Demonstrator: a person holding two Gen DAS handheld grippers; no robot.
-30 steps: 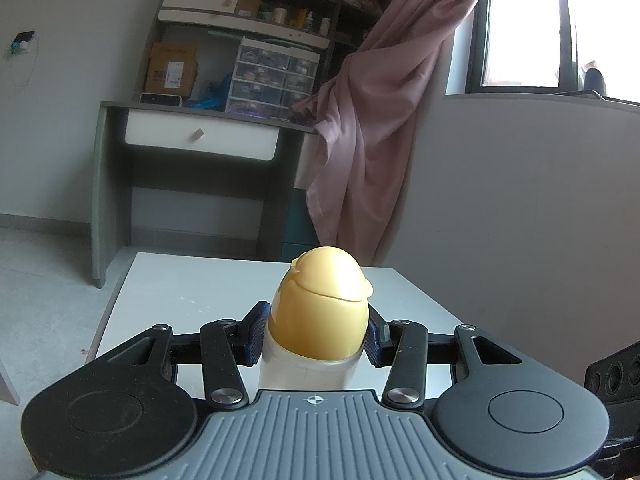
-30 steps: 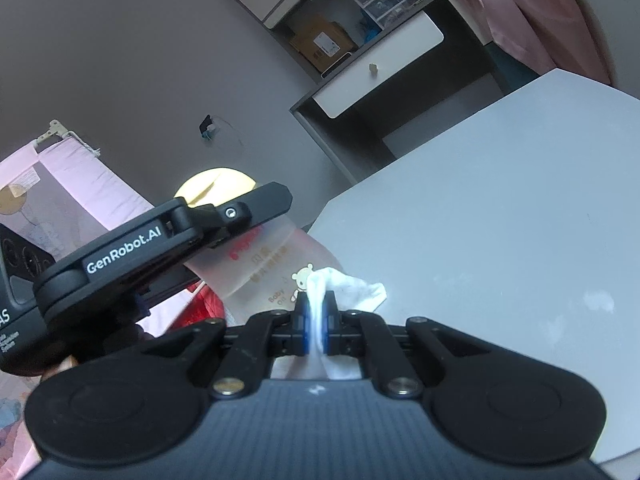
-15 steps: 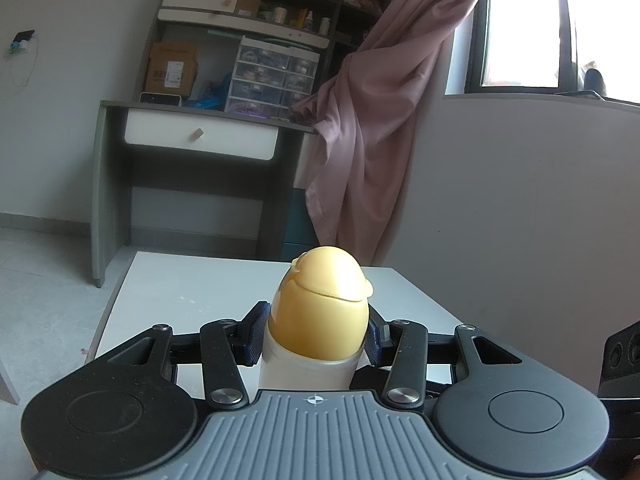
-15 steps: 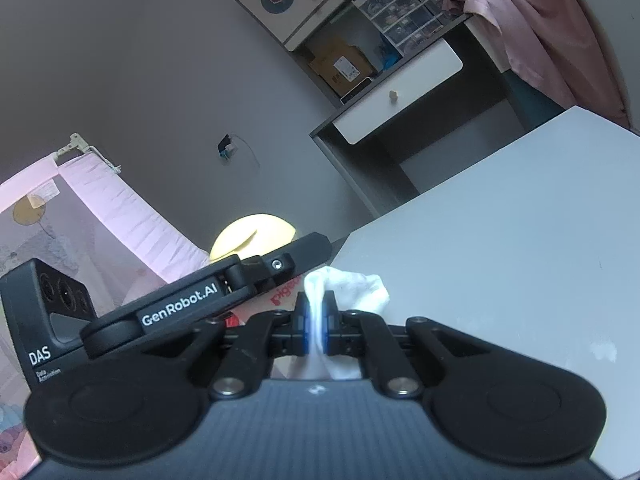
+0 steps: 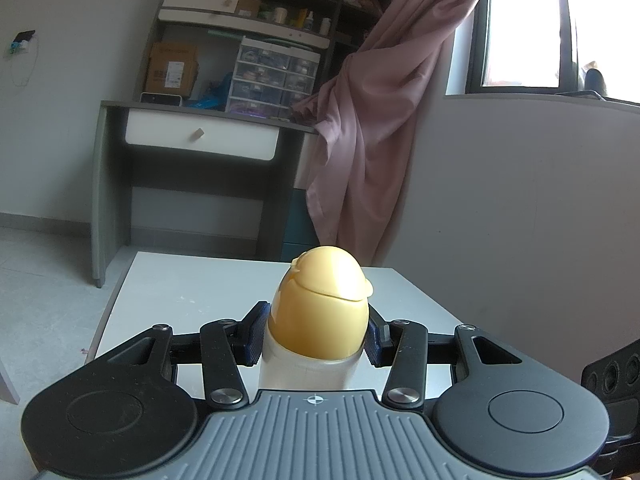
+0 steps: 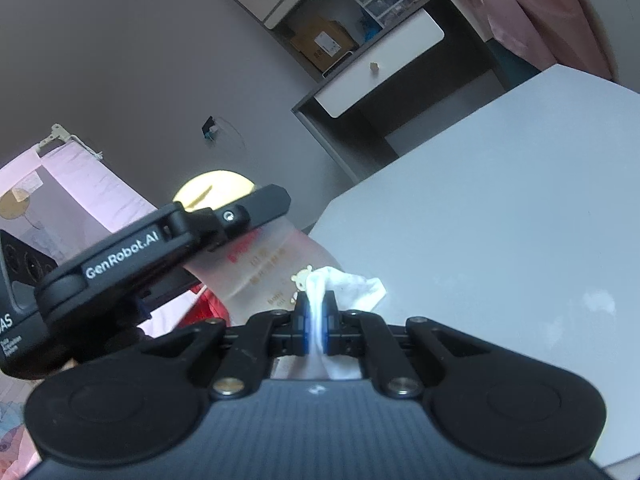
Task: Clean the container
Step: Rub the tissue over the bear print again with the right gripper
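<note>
Right gripper [image 6: 315, 316] at bottom centre, jaws clamped tight on a crumpled white wipe [image 6: 352, 284]; the wipe sticks out past the fingertips and trails back under them. Left gripper [image 6: 168, 248] enters from the left, black, marked GenRobot.AI, gripping a translucent bottle [image 6: 260, 264] with a yellow domed cap [image 6: 214, 188]. Bottle has red print and a small bear picture. Wipe sits against the bottle's lower side, by the bear. White counter [image 6: 500, 220] fills the right half. Background: grey desk [image 6: 376, 68] with white drawer, cardboard box [image 6: 324, 42], pink curtain [image 6: 532, 12].
</note>
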